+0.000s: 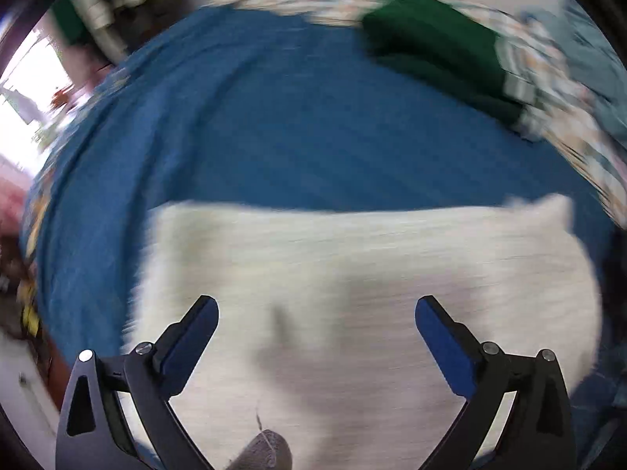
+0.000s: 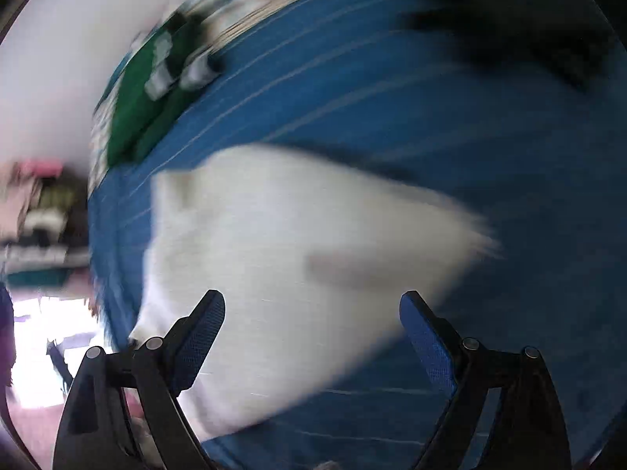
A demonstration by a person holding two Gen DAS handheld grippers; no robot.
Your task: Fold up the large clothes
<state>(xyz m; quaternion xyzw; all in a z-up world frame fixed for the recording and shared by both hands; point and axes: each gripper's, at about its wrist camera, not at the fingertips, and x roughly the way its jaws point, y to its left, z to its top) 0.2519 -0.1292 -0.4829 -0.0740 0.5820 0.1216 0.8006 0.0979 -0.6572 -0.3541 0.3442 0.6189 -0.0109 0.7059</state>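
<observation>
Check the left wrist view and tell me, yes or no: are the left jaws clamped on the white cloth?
No. The left gripper stands wide open above the white cloth, with nothing pinched between its jaws.

Each black plastic claw, the left claw (image 1: 316, 309) and right claw (image 2: 312, 303), has two curved arms, blue textured pads (image 2: 200, 342) and round silver screws (image 1: 490, 347).

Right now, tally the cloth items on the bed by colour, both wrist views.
White: 1, the white garment, lying flat on the cover
Green: 1, the green folded garment, at the far edge
Blue: 1, the blue bed cover beneath both
Total: 3
</observation>
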